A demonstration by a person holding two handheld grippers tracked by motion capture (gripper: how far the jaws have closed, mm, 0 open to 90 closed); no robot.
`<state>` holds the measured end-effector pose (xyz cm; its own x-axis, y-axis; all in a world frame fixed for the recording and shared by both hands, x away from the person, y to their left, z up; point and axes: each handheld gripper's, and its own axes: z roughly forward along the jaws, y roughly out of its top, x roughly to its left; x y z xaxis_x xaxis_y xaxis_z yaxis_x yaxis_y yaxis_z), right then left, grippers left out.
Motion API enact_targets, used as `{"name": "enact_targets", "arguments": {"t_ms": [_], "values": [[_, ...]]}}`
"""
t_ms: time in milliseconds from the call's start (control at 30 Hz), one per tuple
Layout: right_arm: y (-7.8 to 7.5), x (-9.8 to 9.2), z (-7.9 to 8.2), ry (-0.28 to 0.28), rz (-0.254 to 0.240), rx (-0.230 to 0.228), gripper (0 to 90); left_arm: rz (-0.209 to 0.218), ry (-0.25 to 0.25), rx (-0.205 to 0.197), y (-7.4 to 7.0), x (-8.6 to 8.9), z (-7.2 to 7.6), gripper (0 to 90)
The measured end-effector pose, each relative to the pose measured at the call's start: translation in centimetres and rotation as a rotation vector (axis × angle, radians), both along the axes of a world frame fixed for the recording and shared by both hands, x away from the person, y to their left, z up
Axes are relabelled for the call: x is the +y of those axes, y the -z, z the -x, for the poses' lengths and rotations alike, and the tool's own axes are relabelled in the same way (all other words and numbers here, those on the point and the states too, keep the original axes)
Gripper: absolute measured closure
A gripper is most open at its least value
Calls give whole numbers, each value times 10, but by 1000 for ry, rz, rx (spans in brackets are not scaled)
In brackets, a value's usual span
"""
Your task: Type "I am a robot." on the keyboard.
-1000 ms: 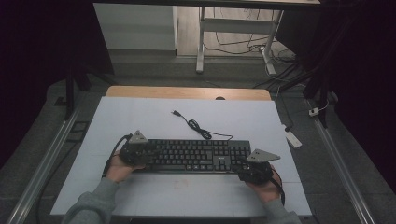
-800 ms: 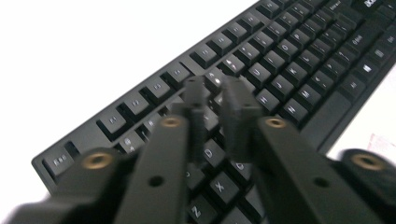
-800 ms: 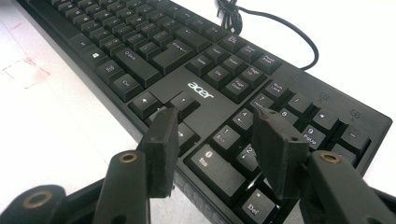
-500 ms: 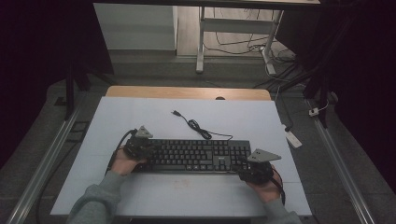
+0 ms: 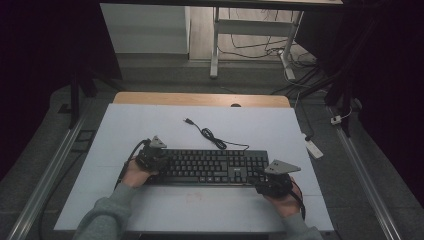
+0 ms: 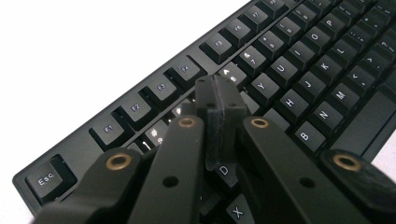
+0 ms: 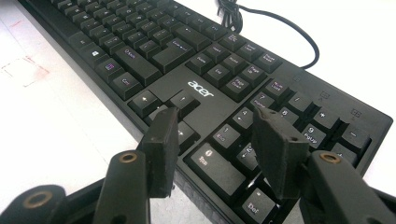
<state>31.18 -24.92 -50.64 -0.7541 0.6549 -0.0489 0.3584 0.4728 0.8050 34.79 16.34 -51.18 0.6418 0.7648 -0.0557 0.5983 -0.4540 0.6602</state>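
A black Acer keyboard [image 5: 210,167] lies across the near half of the white table [image 5: 150,125], and its cable [image 5: 210,135] curls away toward the far side. My left gripper [image 5: 151,155] is over the keyboard's left end. In the left gripper view its jaws [image 6: 216,86] are pressed together above the number row of the keyboard [image 6: 299,56], with nothing between them. My right gripper [image 5: 272,182] is at the keyboard's right end by its front edge. Its jaws [image 7: 215,116] stand apart above the arrow keys and number pad [image 7: 243,140], gripping nothing.
A small white block [image 5: 312,147] lies at the table's right edge. A wooden strip [image 5: 200,99] runs along the far edge. Faint red marks [image 5: 192,195] sit on the table in front of the keyboard. Metal rails flank the table on the floor.
My left gripper has crept slightly toward the far side over the keyboard's left end. The right gripper and the keyboard have stayed where they were.
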Motion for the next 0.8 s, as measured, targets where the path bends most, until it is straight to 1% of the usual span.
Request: {"name": "enact_targets", "arguments": {"t_ms": [233,500,567,600,767,800], "values": [[0,0,0,-3,-3,2,514,-14,9,7,3,-3,-1,888],[0,0,0,0,1,0,514,-10,8,8,4,-4,0,888],[0,0,0,-2,0,1,514,-13,10,13,5,-5,0,889],[0,0,0,-3,-2,1,514,-21,11,16,6,-5,0,889],[0,0,0,1,0,-1,514,-14,11,9,5,-5,1,889],[0,0,0,0,0,-1,514,4,16,-2,2,-4,3,889]]}}
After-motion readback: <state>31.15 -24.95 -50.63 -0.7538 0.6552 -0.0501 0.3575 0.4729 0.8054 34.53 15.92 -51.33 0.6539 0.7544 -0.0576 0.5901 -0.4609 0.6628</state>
